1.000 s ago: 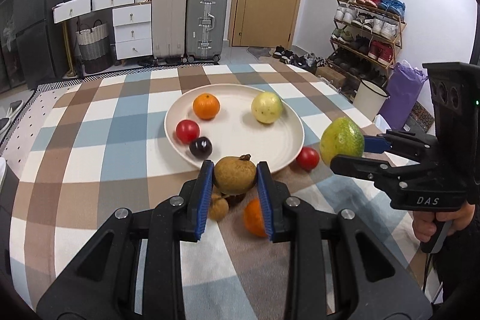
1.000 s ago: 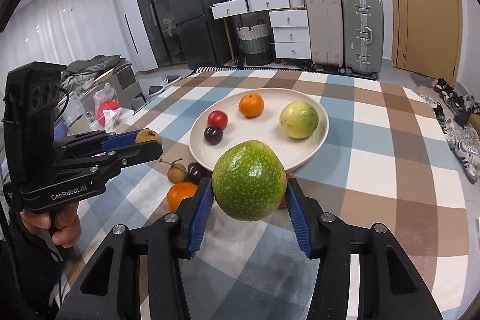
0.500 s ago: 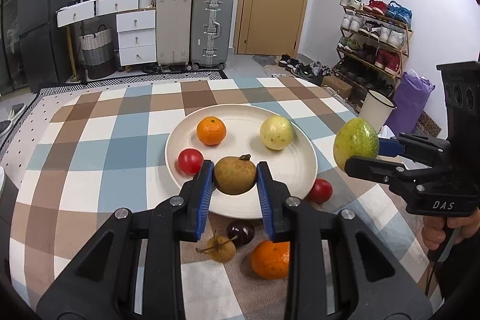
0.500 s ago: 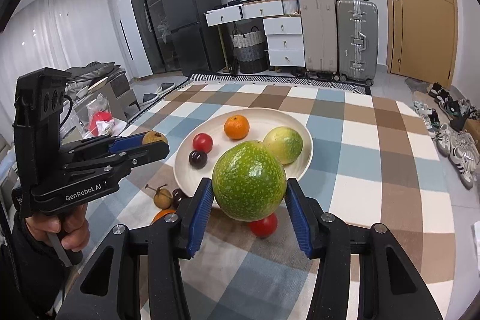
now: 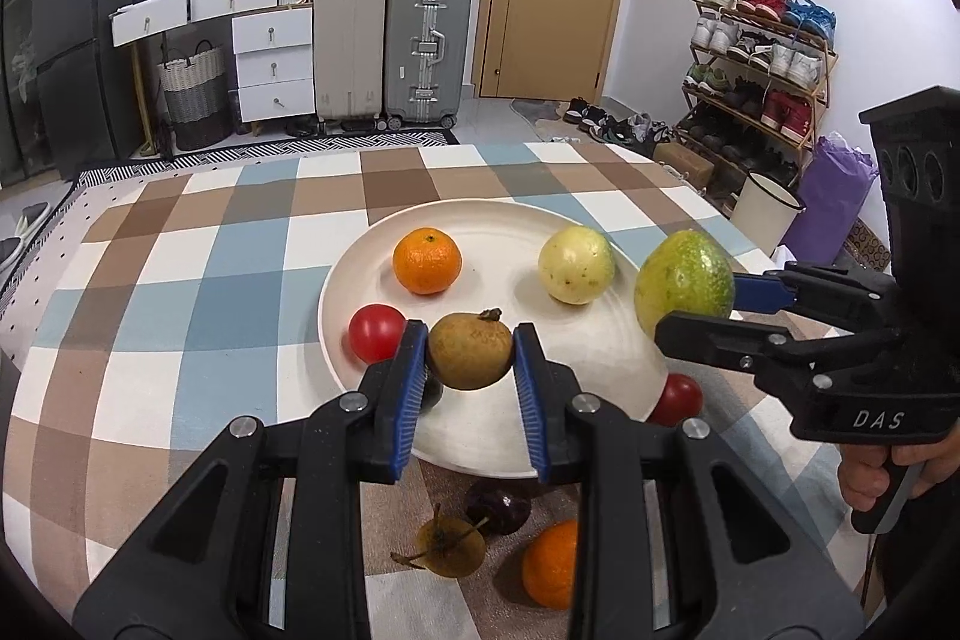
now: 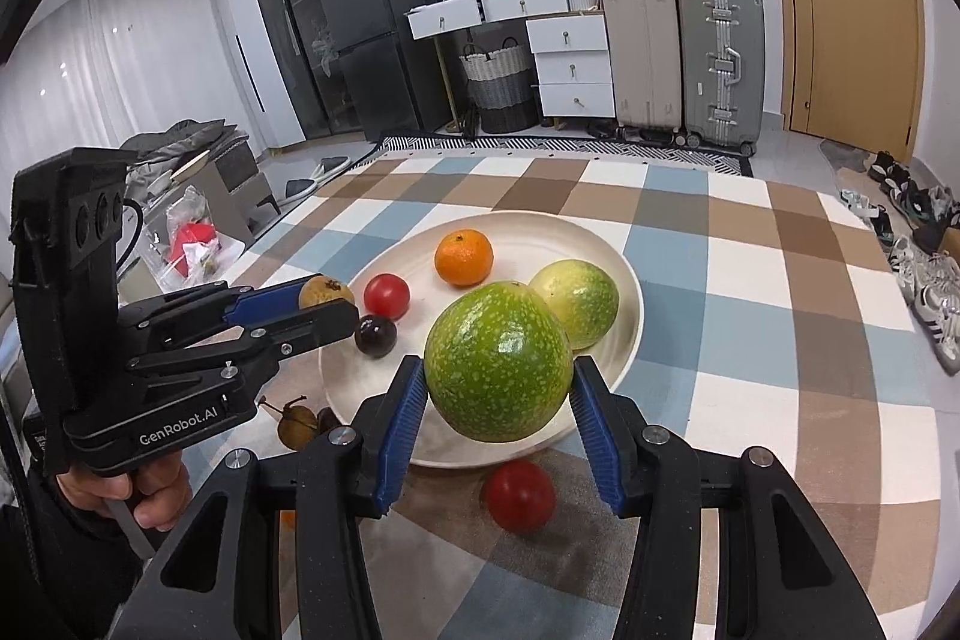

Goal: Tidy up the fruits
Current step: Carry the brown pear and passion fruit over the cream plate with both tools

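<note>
Presently: left gripper (image 5: pixel 470 359) pinching brown fruit (image 5: pixel 471 350), right gripper (image 6: pixel 497 381) pinching green fruit (image 6: pixel 497 361), both above plate's (image 5: pixel 600 358) near edge.

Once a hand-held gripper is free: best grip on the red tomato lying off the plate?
Take the red tomato across its widest middle, pads on opposite sides, coming down from the near, open side. It is round and smooth, so a lower or higher grip may slip. The plate rim sits close behind it, leaving little room there.
</note>
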### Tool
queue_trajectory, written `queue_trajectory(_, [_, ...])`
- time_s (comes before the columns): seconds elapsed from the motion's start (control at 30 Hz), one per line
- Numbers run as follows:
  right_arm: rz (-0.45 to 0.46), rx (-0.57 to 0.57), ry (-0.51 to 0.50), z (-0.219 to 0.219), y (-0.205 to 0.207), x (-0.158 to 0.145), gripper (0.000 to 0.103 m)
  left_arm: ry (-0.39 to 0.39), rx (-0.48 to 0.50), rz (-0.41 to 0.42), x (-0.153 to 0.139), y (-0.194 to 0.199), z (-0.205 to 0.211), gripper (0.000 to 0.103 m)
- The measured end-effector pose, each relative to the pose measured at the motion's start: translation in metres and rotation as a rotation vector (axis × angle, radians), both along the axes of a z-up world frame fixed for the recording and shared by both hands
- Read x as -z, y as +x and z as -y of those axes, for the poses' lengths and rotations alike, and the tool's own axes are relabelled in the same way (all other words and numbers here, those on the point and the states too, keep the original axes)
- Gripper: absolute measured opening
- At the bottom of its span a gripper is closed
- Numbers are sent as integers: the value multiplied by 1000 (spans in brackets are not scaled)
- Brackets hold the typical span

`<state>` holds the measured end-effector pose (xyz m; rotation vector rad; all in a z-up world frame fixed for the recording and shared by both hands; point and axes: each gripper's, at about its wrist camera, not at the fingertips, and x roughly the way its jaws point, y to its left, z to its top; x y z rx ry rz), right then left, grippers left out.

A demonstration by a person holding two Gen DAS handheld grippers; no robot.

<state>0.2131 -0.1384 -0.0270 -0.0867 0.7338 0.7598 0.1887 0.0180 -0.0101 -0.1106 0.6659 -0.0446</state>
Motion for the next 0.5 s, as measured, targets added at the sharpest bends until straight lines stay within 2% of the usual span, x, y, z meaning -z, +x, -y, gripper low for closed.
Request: queue_trajectory(0.5, [-53,37,-32,-17,17,26,50,18,-9,-16,12,7,2,26])
